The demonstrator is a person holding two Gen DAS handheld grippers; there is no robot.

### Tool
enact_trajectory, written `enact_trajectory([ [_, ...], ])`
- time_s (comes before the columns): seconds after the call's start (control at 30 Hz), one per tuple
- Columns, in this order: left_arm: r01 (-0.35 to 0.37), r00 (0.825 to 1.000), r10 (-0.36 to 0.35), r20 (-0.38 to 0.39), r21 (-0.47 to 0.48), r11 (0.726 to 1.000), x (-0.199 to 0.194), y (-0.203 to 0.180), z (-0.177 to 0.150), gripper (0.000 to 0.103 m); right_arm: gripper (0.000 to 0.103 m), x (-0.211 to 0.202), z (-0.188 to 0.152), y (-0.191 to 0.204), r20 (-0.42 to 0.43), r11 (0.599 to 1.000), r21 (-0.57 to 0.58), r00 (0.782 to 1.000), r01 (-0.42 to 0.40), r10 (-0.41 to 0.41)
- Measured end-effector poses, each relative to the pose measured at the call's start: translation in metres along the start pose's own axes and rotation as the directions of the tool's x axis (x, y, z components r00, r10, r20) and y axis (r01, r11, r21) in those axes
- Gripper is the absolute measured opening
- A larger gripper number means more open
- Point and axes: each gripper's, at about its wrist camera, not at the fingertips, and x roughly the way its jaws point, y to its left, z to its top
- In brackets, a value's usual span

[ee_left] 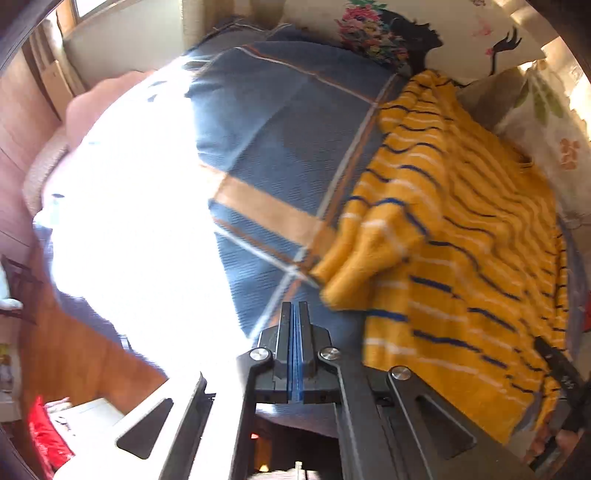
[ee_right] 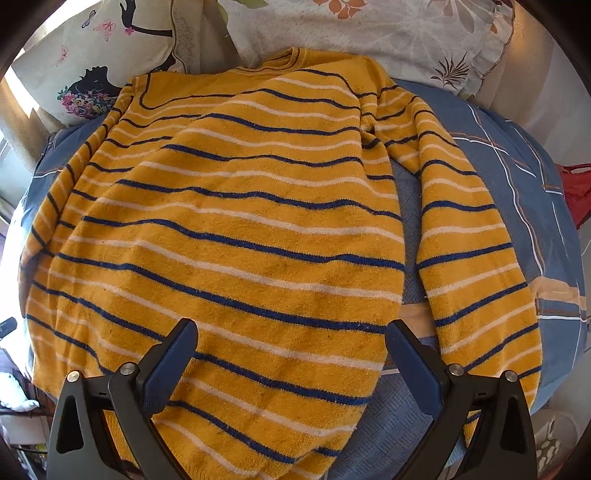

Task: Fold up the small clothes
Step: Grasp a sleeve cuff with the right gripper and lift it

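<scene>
Sweater (ee_right: 229, 221) flat on bed (ee_right: 517, 177) for folding — right tool (ee_right: 291, 332) released over hem, left tool (ee_left: 294, 310) clenched, empty, beside sleeve (ee_left: 369, 243).

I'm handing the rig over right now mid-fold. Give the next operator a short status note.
Left gripper: jaws shut, holding nothing, over the blue plaid bedcover beside the sweater's left side.
Right gripper: jaws open, empty, above the hem of the yellow striped sweater.
Sweater lies front up on the bed, collar toward the pillows. Its left sleeve is bunched in against the body; the right sleeve lies alongside the body.
Done: garment spread out.
Left: fold in the sleeves, then fold the body.
</scene>
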Motion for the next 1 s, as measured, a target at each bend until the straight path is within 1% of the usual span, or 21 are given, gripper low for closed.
enact_trajectory([
  [0.03,-0.003,1.000,0.003,-0.013,-0.022,1.000,0.002,0.009,-0.003,0.001,0.102,-0.001,0.001,-0.002,0.005,1.000,0.001,1.000,-0.003,0.003],
  [0.1,0.027,0.999,-0.030,-0.031,-0.097,0.995,-0.001,0.028,-0.007,0.001,0.102,-0.010,0.002,-0.012,0.037,1.000,0.004,0.999,-0.005,0.005],
  [0.17,0.033,0.999,-0.035,-0.008,-0.130,0.991,-0.010,0.034,-0.010,0.001,0.102,-0.026,0.004,-0.030,0.105,1.000,0.012,0.994,-0.003,0.002],
  [0.23,0.019,0.999,-0.015,0.037,-0.123,0.992,-0.024,0.028,-0.011,0.001,0.102,-0.043,0.002,-0.058,0.170,0.998,0.030,0.984,0.046,-0.051],
  [0.27,0.017,0.998,-0.011,0.057,-0.111,0.994,-0.030,0.022,-0.010,0.002,0.102,-0.049,0.000,-0.076,0.189,0.995,0.052,0.978,0.081,-0.089],
  [0.3,0.018,0.997,-0.010,0.077,-0.099,0.995,-0.037,0.016,-0.010,0.006,0.102,-0.053,-0.002,-0.095,0.194,0.991,0.082,0.973,0.107,-0.121],
  [0.37,0.034,0.994,-0.025,0.108,-0.076,0.997,-0.045,-0.004,-0.005,0.016,0.102,-0.054,-0.011,-0.136,0.166,0.977,0.162,0.972,0.140,-0.167],
  [0.4,0.046,0.992,-0.039,0.120,-0.062,0.997,-0.046,-0.016,-0.003,0.025,0.102,-0.052,-0.019,-0.159,0.135,0.964,0.213,0.973,0.157,-0.188],
  [0.43,0.059,0.990,-0.052,0.128,-0.045,0.997,-0.048,-0.027,-0.003,0.030,0.102,-0.051,-0.026,-0.175,0.113,0.954,0.252,0.974,0.161,-0.195],
  [0.5,0.073,0.989,-0.071,0.132,-0.008,0.997,-0.046,-0.051,-0.002,0.031,0.101,-0.048,-0.044,-0.201,0.081,0.937,0.319,0.981,0.144,-0.178],
  [0.53,0.079,0.989,-0.080,0.126,0.013,0.997,-0.045,-0.061,-0.003,0.031,0.100,-0.047,-0.052,-0.210,0.070,0.932,0.342,0.985,0.123,-0.155],
  [0.6,0.090,0.990,-0.095,0.108,0.049,0.995,-0.042,-0.081,-0.007,0.031,0.100,-0.044,-0.064,-0.218,0.060,0.929,0.364,0.993,0.071,-0.099],
  [0.63,0.097,0.990,-0.103,0.099,0.062,0.993,-0.041,-0.091,-0.010,0.031,0.100,-0.044,-0.071,-0.217,0.056,0.929,0.366,0.995,0.059,-0.086],
  [0.7,0.107,0.990,-0.115,0.085,0.087,0.990,-0.040,-0.108,-0.014,0.031,0.100,-0.042,-0.080,-0.215,0.043,0.930,0.360,0.995,0.068,-0.090],
  [0.77,0.115,0.989,-0.124,0.077,0.110,0.987,-0.039,-0.122,-0.015,0.031,0.099,-0.033,-0.090,-0.216,0.006,0.925,0.368,0.995,0.090,-0.099],
  [0.83,0.120,0.989,-0.130,0.072,0.126,0.985,-0.039,-0.136,-0.016,0.031,0.095,-0.027,-0.099,-0.222,-0.020,0.913,0.395,0.995,0.101,-0.101],
  [0.87,0.122,0.989,-0.132,0.071,0.132,0.984,-0.039,-0.142,-0.017,0.031,0.089,-0.030,-0.100,-0.221,-0.004,0.915,0.392,0.994,0.101,-0.108],
  [0.9,0.123,0.989,-0.133,0.068,0.136,0.983,-0.038,-0.147,-0.017,0.031,0.061,-0.034,-0.100,-0.219,0.011,0.921,0.380,0.995,0.086,-0.097],
  [0.93,0.122,0.989,-0.132,0.064,0.138,0.983,-0.039,-0.151,-0.018,0.031,0.013,-0.040,-0.098,-0.219,0.030,0.930,0.363,0.998,0.048,-0.063],
  [0.97,0.122,0.989,-0.132,0.060,0.140,0.983,-0.038,-0.155,-0.017,0.032,0.009,-0.043,-0.095,-0.219,0.034,0.934,0.356,0.999,-0.006,-0.007],
  [1.0,0.123,0.989,-0.133,0.058,0.143,0.982,-0.038,-0.159,-0.017,0.032,0.009,-0.048,-0.092,-0.223,0.042,0.928,0.369,0.998,-0.058,0.046],
])
